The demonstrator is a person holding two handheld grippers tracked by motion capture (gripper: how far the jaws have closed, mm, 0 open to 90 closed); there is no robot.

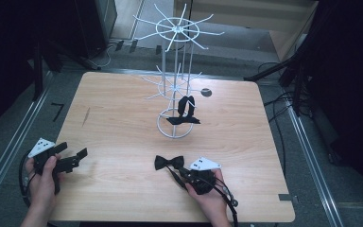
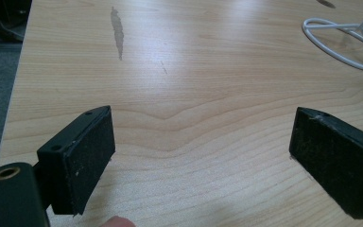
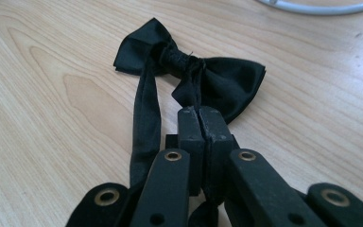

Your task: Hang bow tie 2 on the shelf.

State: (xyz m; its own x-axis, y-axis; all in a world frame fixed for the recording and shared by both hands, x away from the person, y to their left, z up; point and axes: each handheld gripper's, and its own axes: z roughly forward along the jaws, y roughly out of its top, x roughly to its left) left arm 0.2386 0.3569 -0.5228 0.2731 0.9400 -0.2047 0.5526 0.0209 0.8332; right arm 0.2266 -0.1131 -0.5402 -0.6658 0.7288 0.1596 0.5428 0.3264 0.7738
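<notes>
— Jaws of the right gripper [image 3: 201,124] are pressed together, pinching the strap [image 3: 146,118] of the black bow tie [image 3: 189,78] close behind its knot. Why there?

— My guess is that the strap is the thin part the pads can clamp, and the bow then hangs free for hooking onto the white wire stand [image 1: 176,85].

— Where is the bow relative to that stand?

— On the table [image 1: 123,118], on the person's side of the stand's base ring, well apart from it. Another black bow tie [image 1: 185,108] already hangs low on the stand.

— And the left gripper [image 2: 198,156]?

— Spread wide with nothing between the pads, far to the left of the stand, probably waiting to steady something.
</notes>
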